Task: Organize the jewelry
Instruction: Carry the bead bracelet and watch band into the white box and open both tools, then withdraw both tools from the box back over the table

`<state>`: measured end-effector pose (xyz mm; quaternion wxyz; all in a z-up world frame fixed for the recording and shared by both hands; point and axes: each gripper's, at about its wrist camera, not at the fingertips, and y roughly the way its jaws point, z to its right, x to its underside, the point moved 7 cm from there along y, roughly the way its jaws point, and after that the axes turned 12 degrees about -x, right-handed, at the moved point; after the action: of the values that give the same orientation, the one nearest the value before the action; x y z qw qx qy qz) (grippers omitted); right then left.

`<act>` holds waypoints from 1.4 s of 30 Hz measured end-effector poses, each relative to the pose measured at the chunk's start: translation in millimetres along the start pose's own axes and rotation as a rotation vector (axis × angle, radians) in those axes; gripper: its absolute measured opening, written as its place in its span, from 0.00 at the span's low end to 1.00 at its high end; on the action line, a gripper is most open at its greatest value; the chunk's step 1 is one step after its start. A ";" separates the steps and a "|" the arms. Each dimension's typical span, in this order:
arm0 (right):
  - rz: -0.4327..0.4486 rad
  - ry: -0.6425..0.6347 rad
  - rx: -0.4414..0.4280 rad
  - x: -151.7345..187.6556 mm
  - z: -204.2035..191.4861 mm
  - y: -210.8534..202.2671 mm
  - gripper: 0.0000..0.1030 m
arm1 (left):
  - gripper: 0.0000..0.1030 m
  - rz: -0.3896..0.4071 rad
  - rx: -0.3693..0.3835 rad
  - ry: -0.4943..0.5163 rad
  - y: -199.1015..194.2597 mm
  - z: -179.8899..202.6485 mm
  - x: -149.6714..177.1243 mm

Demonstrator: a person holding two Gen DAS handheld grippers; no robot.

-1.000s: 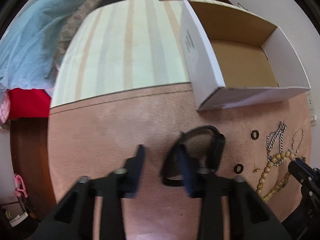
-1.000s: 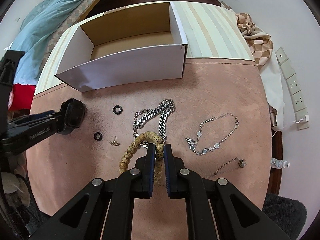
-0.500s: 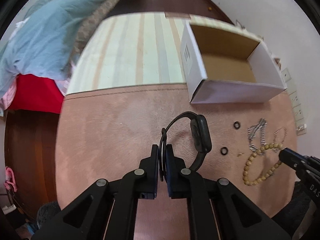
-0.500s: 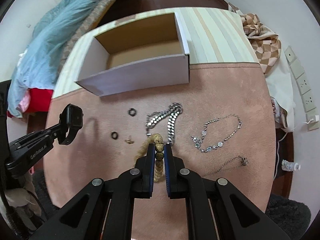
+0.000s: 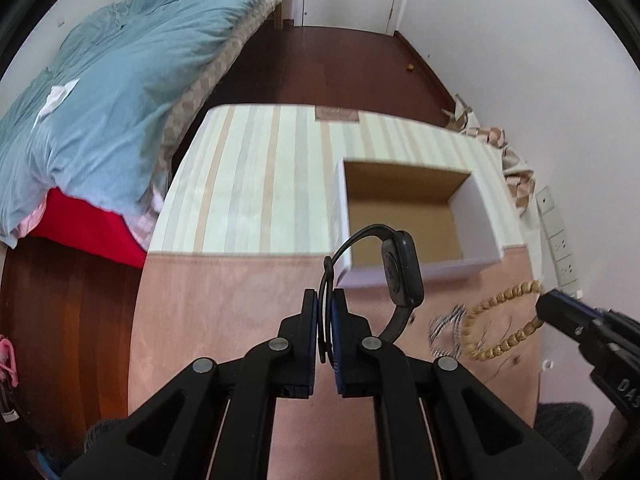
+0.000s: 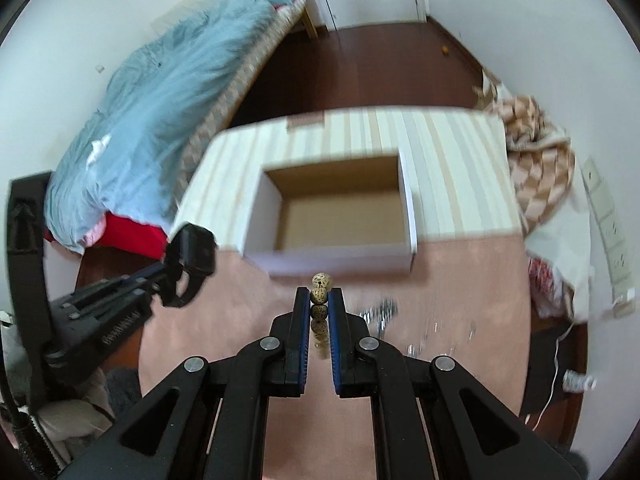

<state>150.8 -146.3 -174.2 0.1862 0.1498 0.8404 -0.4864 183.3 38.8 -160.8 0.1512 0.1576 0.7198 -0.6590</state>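
Left gripper (image 5: 325, 300) pinching black watch (image 5: 401, 269) strap, right gripper (image 6: 319, 298) clamping bead bracelet (image 6: 321, 288), box (image 6: 405, 196) beyond

Motion blur smears the silver chains (image 6: 380, 310) on the pink mat (image 6: 460, 280) (links unreadable in both views).

Count: two black two-finger grippers, left (image 5: 325, 300) and right (image 6: 319, 300). One black smartwatch with rubber strap (image 5: 401, 270). One tan wooden bead bracelet (image 5: 500, 322). One open white cardboard box (image 6: 332, 258). Silver chains (image 6: 380, 310) on pink tabletop, too blurred to count.
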 end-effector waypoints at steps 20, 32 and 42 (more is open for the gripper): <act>-0.058 -0.008 0.079 -109.7 36.8 69.3 0.09 | 0.11 -0.193 0.077 0.036 94.6 45.9 -77.3; -0.140 0.077 0.055 -106.6 69.5 87.3 0.40 | 0.75 -0.136 0.040 -0.001 81.1 40.9 -104.9; -0.115 -0.033 0.244 -77.6 77.1 65.0 0.94 | 0.99 -0.005 -0.123 -0.030 58.3 5.1 -87.0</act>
<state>260.6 -187.7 -223.4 0.1522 0.1150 0.7789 -0.5974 286.9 36.1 -176.8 0.1697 0.1365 0.7570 -0.6160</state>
